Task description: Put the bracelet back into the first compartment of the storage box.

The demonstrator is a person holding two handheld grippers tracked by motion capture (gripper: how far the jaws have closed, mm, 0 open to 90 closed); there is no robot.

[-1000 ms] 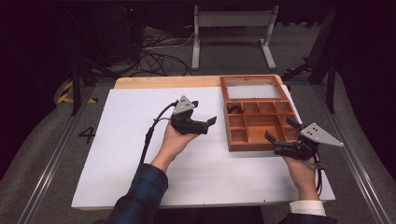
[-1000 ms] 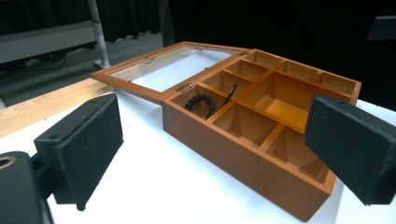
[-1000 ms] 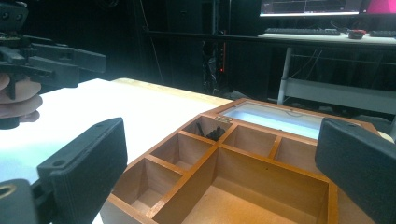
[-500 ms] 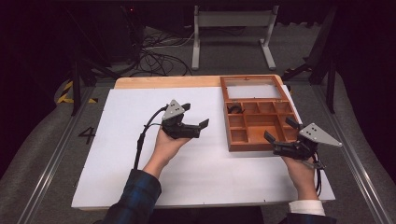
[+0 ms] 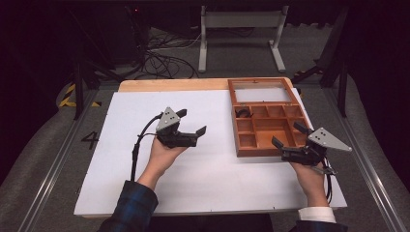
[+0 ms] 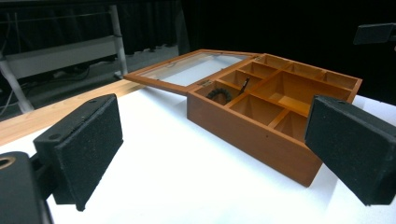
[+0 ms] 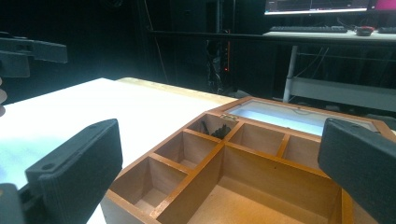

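A brown wooden box with several compartments lies at the right of the white table top. Its glass lid is folded back flat. A small black thing sits in the back left compartment; I cannot tell what it is. My left gripper is held open over the middle of the table, left of the box and pointing at it. My right gripper is open at the box's near right corner, over the front compartments. The left gripper view shows the box's side wall and the black thing.
A bare wooden strip runs along the table's far edge. Behind it are a metal stand and cables on the floor. A "4" mark is left of the table. A keyboard rests on a far desk.
My left gripper has drawn back to the left, away from the box, staying open. My right gripper has hardly moved.
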